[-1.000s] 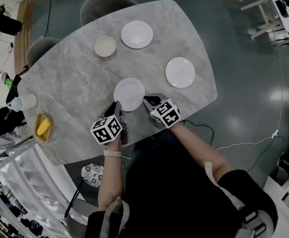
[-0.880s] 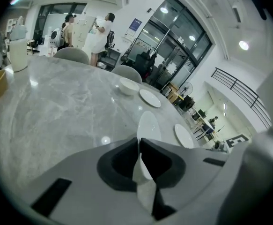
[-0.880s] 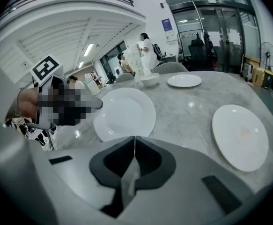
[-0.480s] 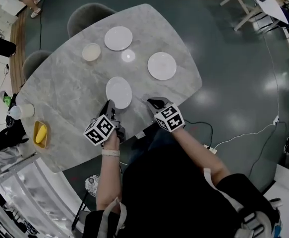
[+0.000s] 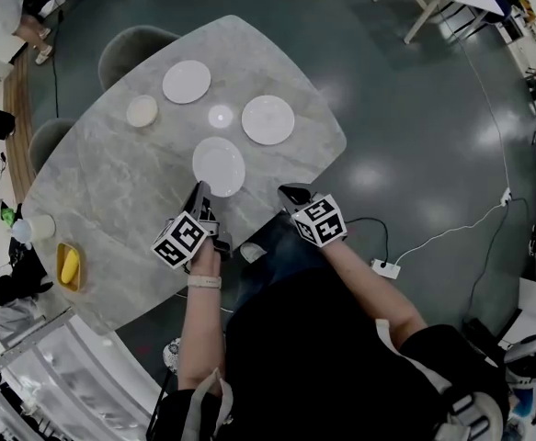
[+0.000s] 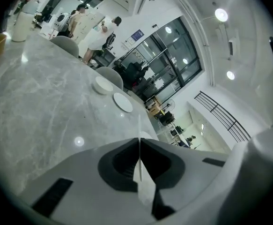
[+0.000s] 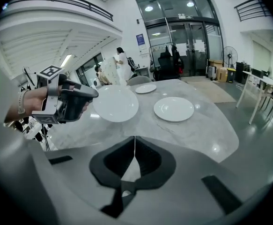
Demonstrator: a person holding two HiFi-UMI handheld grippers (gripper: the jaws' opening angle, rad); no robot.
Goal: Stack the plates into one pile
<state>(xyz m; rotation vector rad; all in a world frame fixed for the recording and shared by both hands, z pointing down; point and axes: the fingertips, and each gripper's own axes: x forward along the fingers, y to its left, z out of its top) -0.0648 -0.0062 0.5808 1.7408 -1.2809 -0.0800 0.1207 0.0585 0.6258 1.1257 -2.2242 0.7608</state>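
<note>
Just ahead of the left gripper's (image 5: 199,191) fingertips, the round white plate (image 5: 219,165) clamped between them blocks the way. Past it, the grey marble tabletop (image 5: 111,182) lies bare up to three obstacles:

- a second white plate (image 5: 268,119), ahead and to the right
- a third white plate (image 5: 187,82), farther on
- a small cream bowl (image 5: 142,111), ahead and to the left

Ahead of the right gripper's (image 5: 292,194) closed, empty tips, bare marble runs to that second plate.

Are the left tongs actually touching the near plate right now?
Touching. In the right gripper view the left tongs pinch the rim of the near plate; the left gripper view shows its thin white edge between shut jaws.
</note>
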